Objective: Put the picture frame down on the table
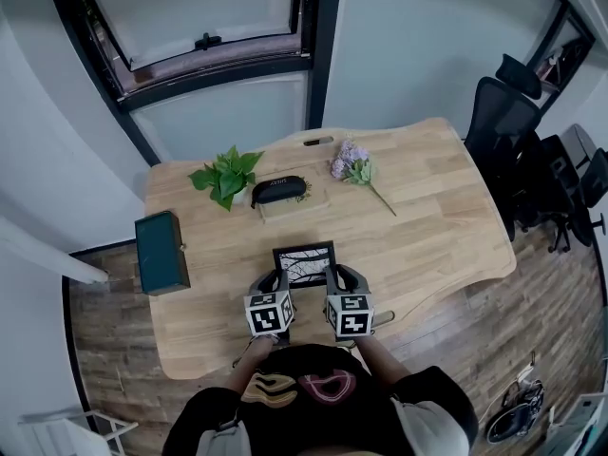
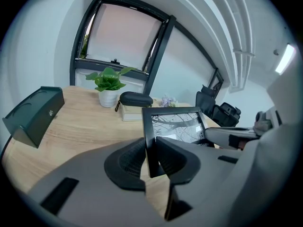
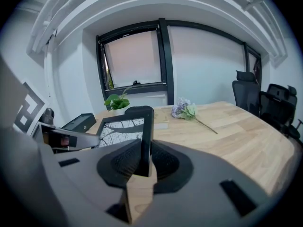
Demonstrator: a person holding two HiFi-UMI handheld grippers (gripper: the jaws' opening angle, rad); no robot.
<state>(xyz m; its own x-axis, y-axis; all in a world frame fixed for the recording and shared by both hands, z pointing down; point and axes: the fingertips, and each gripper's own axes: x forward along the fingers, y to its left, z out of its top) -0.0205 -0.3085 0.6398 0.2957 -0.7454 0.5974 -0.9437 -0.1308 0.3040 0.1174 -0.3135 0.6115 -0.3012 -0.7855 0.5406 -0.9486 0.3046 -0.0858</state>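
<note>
Head view: picture frame sits low over the near part of the tabletop. Left gripper pinches its left border, right gripper pinches its right border. Can't tell if it touches the wood. Risk: if one side releases first, a corner drops and the frame tips or slides toward the near edge.

Pale wooden table, bearing a dark green box at the left edge, potted plant, black case on a flat block, lilac flower sprig.
</note>
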